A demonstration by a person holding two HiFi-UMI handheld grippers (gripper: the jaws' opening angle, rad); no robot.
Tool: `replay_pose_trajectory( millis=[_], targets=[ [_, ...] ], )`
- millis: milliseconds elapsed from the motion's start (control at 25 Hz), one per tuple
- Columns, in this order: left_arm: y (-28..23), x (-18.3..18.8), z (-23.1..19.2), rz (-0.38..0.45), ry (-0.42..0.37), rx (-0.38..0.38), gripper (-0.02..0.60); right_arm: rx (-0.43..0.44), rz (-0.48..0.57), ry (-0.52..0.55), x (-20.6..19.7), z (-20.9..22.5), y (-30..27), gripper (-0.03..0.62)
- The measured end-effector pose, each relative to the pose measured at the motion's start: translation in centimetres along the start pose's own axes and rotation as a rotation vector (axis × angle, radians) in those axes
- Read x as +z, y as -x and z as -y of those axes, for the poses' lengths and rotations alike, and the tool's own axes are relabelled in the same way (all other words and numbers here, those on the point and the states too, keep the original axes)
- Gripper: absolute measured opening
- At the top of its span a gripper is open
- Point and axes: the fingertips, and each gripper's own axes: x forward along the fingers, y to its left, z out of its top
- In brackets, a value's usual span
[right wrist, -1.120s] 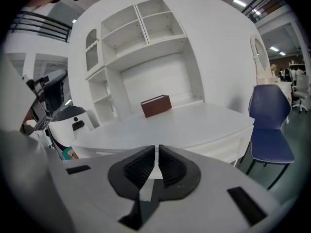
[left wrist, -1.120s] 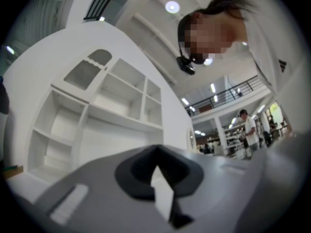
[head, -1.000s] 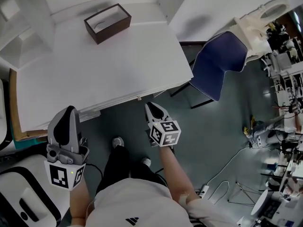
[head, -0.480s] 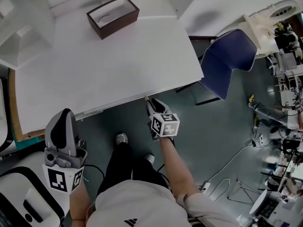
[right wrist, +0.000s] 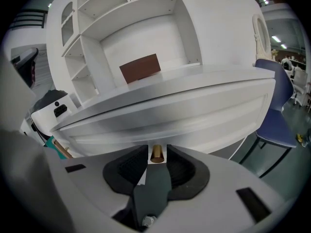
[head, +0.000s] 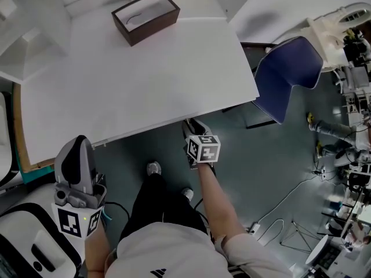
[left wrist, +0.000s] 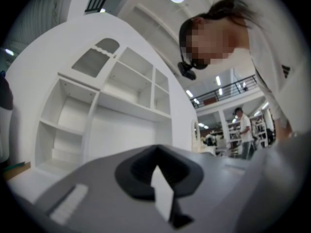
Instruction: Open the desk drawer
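Brass knob is pinched by the right gripper at the drawer front.
From above, the drawer is hidden beneath the desk; the left gripper is held low, jaws pressed together.

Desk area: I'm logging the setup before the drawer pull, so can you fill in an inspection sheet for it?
Surface: white desk, mostly bare.
Job's things: drawer front under the desk edge, not pulled out; brass knob at its middle.
Clutter: one open brown box near the desk's far edge.
Grippers: right gripper at the desk's front edge, jaws appear closed on either side of the knob; left gripper held low, away from the desk, jaws together and empty.
Cables: white cables loose on the floor to the right.
Surroundings: blue chair beside the desk; white shelves behind it.
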Motion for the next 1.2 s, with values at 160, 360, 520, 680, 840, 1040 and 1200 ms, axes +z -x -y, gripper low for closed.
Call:
replay_pose_trajectory(
  millis=[160,360,520,680,840,1040,1200],
  targets=[
    [0.3,-0.1,-0.3,-0.007,-0.008,0.004,0.005,-0.025,-0.02,0.034,0.1,-0.1,-0.5,0.067],
    [0.6,0.0,-0.3,-0.005,-0.008,0.008,0.005,-0.037,-0.017,0.04,0.2,-0.1,-0.4,0.071],
    [1.2,0.1,0.4,-0.003,-0.008,0.006,0.005,-0.04,-0.022,0.05,-0.2,-0.1,-0.1,0.069],
    [1.7,0.6,1.1,0.005,-0.013,0.012,0.005,-0.04,-0.03,0.051,-0.9,0.0,0.7,0.068],
    [2.7,1.2,1.9,0.015,-0.019,0.026,0.005,-0.033,-0.041,0.058,-2.0,-0.1,1.8,0.067],
    [4.1,2.0,3.4,0.025,-0.025,0.044,0.005,-0.028,-0.06,0.065,-3.8,0.0,3.5,0.067],
    [5.1,2.6,4.5,0.033,-0.026,0.063,0.005,-0.018,-0.072,0.07,-5.2,-0.1,4.9,0.067]
  ],
)
